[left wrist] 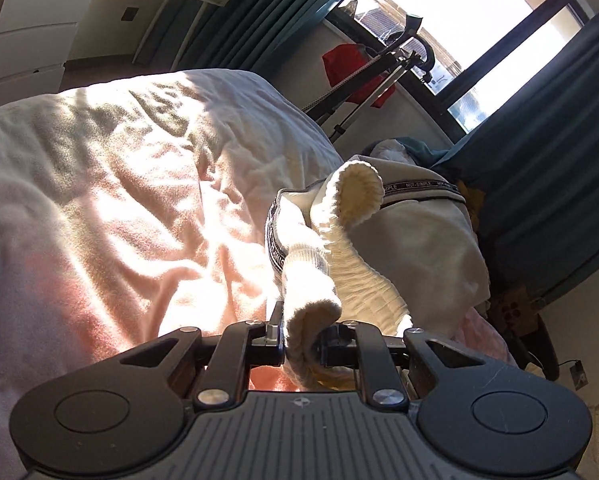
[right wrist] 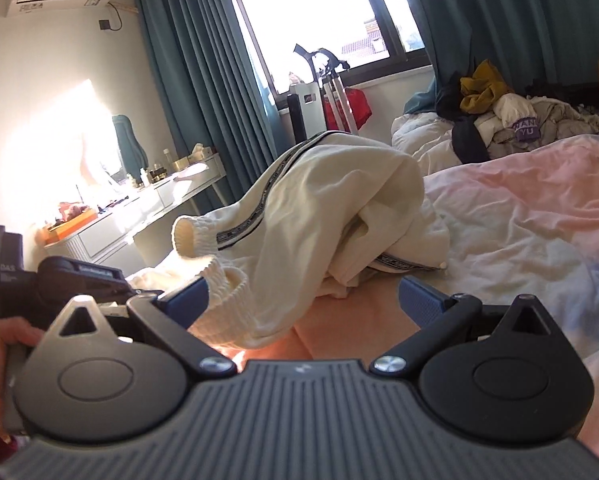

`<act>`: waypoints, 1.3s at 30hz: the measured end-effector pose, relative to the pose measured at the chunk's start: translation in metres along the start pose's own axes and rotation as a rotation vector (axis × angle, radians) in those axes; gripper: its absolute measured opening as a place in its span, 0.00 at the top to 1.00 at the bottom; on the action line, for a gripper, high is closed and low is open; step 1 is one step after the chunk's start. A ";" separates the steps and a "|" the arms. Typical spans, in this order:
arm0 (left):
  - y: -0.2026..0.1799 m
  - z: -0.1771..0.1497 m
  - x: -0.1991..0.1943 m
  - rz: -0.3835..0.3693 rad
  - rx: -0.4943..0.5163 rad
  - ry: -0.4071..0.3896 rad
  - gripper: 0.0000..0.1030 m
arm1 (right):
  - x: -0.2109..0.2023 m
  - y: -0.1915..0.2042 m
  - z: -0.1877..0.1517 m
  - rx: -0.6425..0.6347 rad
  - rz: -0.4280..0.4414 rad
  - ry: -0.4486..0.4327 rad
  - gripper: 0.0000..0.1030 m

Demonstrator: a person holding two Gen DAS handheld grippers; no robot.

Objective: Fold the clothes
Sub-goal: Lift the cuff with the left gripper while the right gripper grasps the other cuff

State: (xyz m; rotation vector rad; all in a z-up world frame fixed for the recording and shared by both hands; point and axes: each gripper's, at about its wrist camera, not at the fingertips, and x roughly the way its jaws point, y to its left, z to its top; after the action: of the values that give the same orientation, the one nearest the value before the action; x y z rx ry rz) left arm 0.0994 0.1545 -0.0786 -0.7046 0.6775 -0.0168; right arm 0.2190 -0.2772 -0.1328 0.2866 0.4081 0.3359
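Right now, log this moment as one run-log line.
left tongs: shut on cream sweatpants cuff | right tongs: open, holding nothing | sweatpants: bunched, unfolded, on pink bedspread

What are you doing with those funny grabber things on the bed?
A person is folding clothes with a hand-held gripper in each hand. The left gripper has its fingers shut on a ribbed cuff of the cream sweatpants, lifting that end off the pink blanket. The right gripper is open, its fingers apart on either side of the fabric, not pinching it. A pile of other clothes waits further back.
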 end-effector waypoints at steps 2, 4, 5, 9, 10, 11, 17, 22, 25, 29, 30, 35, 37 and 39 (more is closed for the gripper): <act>0.006 0.000 0.001 -0.013 -0.032 0.015 0.85 | 0.020 0.015 0.015 -0.009 0.027 0.035 0.00; 0.011 0.002 0.004 -0.010 -0.030 0.030 0.85 | 0.044 0.034 0.033 -0.020 0.059 0.060 0.00; 0.012 0.003 0.005 0.004 -0.019 0.036 0.85 | 0.058 0.044 0.042 -0.029 0.073 0.067 0.00; 0.019 0.005 0.012 0.007 -0.018 0.045 0.85 | 0.111 0.079 0.066 -0.068 0.094 0.122 0.00; 0.020 0.005 0.013 0.007 -0.018 0.047 0.85 | 0.125 0.088 0.071 -0.080 0.102 0.136 0.00; 0.022 0.006 0.015 0.007 -0.019 0.049 0.85 | 0.139 0.098 0.075 -0.103 0.106 0.164 0.00; 0.029 0.008 0.023 -0.010 -0.023 0.062 0.84 | 0.217 0.149 0.082 -0.240 0.068 0.333 0.00; 0.035 0.010 0.030 -0.025 -0.026 0.073 0.84 | 0.270 0.167 0.069 -0.322 -0.025 0.478 0.01; 0.034 0.009 0.029 -0.022 -0.009 0.068 0.84 | 0.289 0.174 0.060 -0.433 -0.086 0.542 0.22; 0.026 0.007 0.028 -0.013 0.038 0.053 0.84 | 0.279 0.164 0.062 -0.387 -0.104 0.561 0.47; 0.026 0.007 0.029 -0.016 0.039 0.053 0.84 | 0.271 0.162 0.066 -0.387 -0.112 0.546 0.56; 0.024 0.008 0.027 -0.052 0.038 0.053 0.84 | 0.222 0.146 0.089 -0.363 -0.153 0.465 0.66; 0.023 0.008 0.025 -0.071 0.040 0.048 0.84 | 0.195 0.136 0.103 -0.317 -0.157 0.419 0.67; 0.022 0.007 0.023 -0.086 0.039 0.045 0.84 | 0.164 0.123 0.116 -0.267 -0.161 0.369 0.68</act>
State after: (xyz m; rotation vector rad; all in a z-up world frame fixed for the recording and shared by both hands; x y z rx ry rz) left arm 0.1177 0.1704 -0.1012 -0.6973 0.6882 -0.1244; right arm 0.3783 -0.1278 -0.0449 -0.0729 0.7375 0.2813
